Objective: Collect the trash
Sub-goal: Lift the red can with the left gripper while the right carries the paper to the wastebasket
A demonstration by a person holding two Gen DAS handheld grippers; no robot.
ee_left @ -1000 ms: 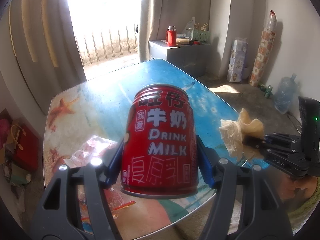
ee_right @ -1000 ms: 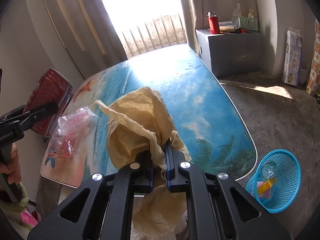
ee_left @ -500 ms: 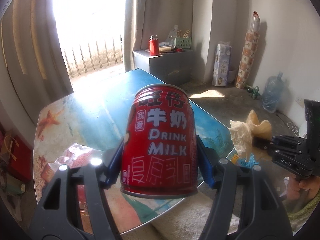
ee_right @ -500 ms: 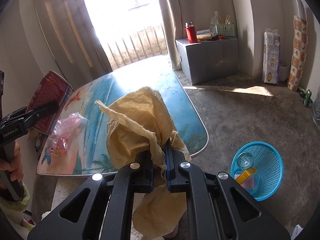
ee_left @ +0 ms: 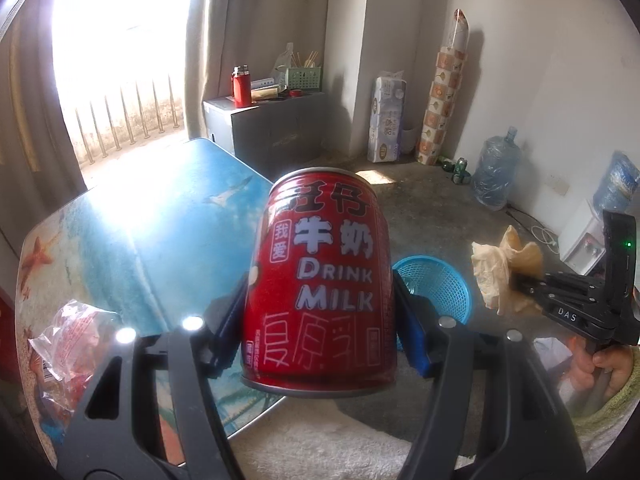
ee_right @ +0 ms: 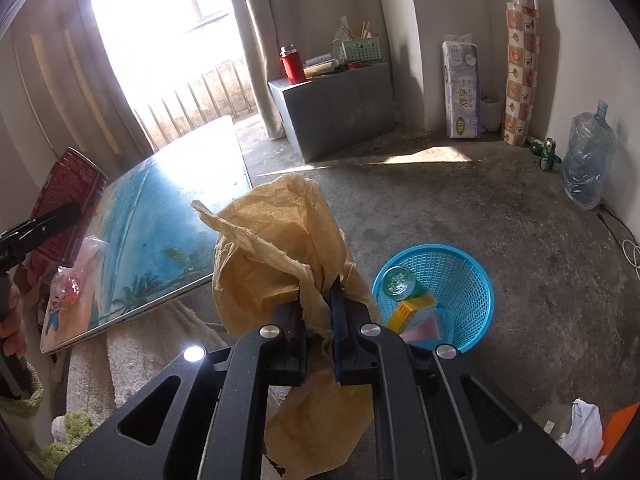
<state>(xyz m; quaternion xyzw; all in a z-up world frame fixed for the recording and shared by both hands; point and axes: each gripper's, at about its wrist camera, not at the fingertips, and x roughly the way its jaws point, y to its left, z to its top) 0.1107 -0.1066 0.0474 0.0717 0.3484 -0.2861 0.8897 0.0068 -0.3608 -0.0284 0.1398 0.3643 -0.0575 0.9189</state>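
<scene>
My left gripper (ee_left: 320, 320) is shut on a red milk drink can (ee_left: 320, 280) and holds it upright in the air past the table's near edge. It also shows at the left of the right wrist view (ee_right: 66, 208). My right gripper (ee_right: 320, 320) is shut on a crumpled yellow paper wrapper (ee_right: 280, 248), also seen in the left wrist view (ee_left: 504, 268). A blue mesh trash basket (ee_right: 468, 292) stands on the floor just right of the wrapper, holding a glass jar, a yellow box and pink paper; it shows behind the can (ee_left: 436, 284).
A clear plastic bag with red print (ee_left: 68, 332) lies on the beach-print table (ee_left: 140, 232) at its near left corner. A grey cabinet (ee_right: 336, 104), toilet roll packs, water jugs (ee_right: 584, 160) and a white bag (ee_right: 580, 428) sit around the concrete floor.
Both grippers have swung right, away from the table, with their loads held. The blue basket has come nearer in the right wrist view and now appears behind the can.
</scene>
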